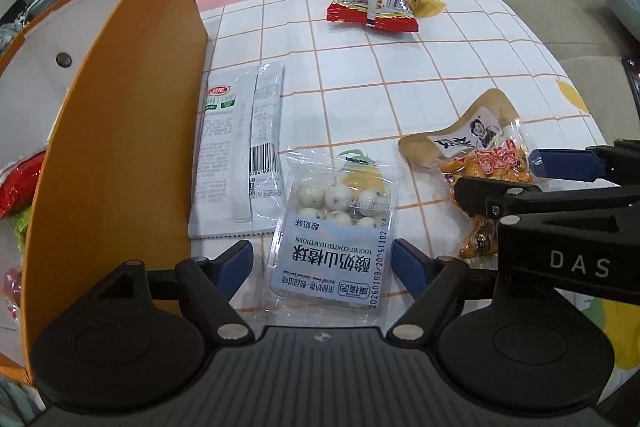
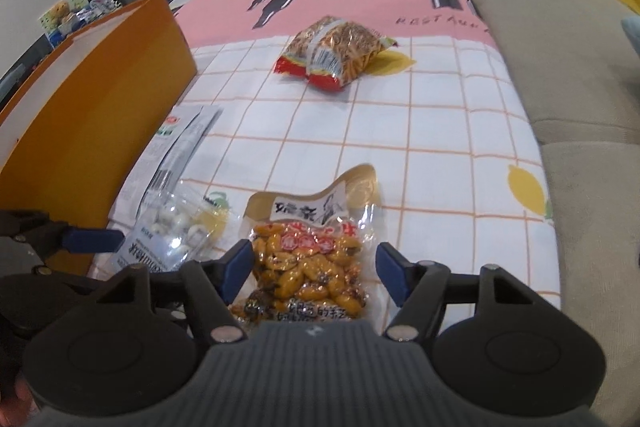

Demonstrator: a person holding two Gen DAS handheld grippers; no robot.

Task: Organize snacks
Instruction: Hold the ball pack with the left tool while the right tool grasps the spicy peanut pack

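Observation:
A clear pack of yogurt-coated hawthorn balls [image 1: 332, 247] lies flat on the tablecloth. My left gripper [image 1: 324, 265] stands open around it, one blue pad on each side, neither pressing it. A pack of yellow beans [image 2: 308, 267] lies to its right, and my right gripper [image 2: 314, 269] is open over it with the pack between the pads. In the left wrist view the right gripper [image 1: 520, 179] reaches over the bean pack [image 1: 476, 151]. An orange box [image 1: 120, 107] stands at the left with red and green packs [image 1: 16, 187] inside.
A white sachet [image 1: 236, 155] lies against the orange box [image 2: 100, 107]. A red-edged bag of snack sticks [image 2: 336, 55] sits farther out on the checked tablecloth [image 2: 440, 147]. A grey sofa [image 2: 560, 47] runs along the right edge. One left-gripper finger [image 2: 92, 239] shows beside the hawthorn pack [image 2: 168, 227].

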